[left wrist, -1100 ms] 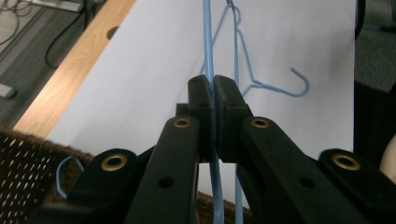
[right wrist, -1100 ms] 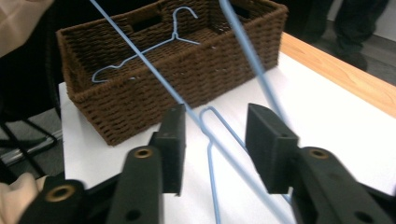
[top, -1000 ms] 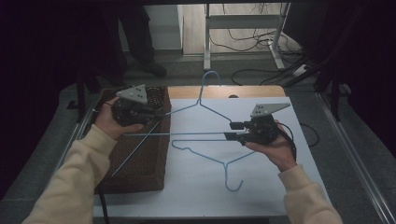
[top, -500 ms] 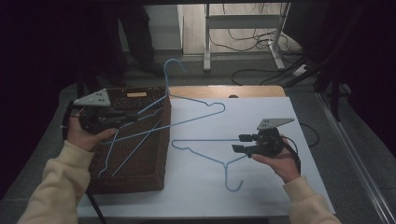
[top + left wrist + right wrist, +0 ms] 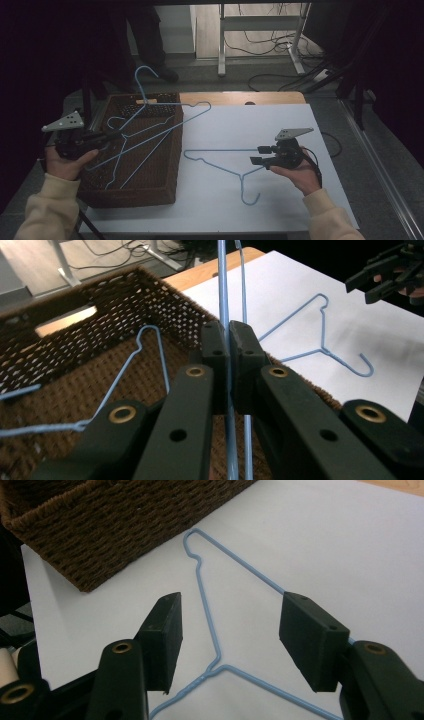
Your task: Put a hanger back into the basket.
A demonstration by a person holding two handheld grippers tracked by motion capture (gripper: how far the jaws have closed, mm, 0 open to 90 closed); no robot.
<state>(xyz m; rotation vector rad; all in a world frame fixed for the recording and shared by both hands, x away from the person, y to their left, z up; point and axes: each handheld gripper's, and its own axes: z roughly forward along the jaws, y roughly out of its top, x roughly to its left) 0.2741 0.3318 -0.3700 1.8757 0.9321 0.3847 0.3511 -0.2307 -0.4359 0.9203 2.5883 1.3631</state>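
Note:
My left gripper (image 5: 106,136) (image 5: 230,330) is shut on a blue wire hanger (image 5: 172,104) (image 5: 222,280) and holds it tilted over the brown woven basket (image 5: 132,197) (image 5: 115,295), hook pointing away. A second blue hanger (image 5: 162,360) lies inside the basket. A third blue hanger (image 5: 220,150) (image 5: 202,590) (image 5: 322,347) lies flat on the white table top (image 5: 280,200). My right gripper (image 5: 256,155) (image 5: 230,615) hovers just above this hanger near its neck. Its jaws have just been opening; the wire lies on the table below the gap, not pinched.
The basket (image 5: 115,525) takes up the table's left side. A bare wooden strip (image 5: 240,97) runs along the far edge. Beyond it are a metal desk frame (image 5: 260,40), floor cables and a standing person's legs (image 5: 150,45).
My left hand has carried the held hanger leftward from the table's middle to over the basket. The right gripper has let go of that hanger and sunk toward the one on the table.

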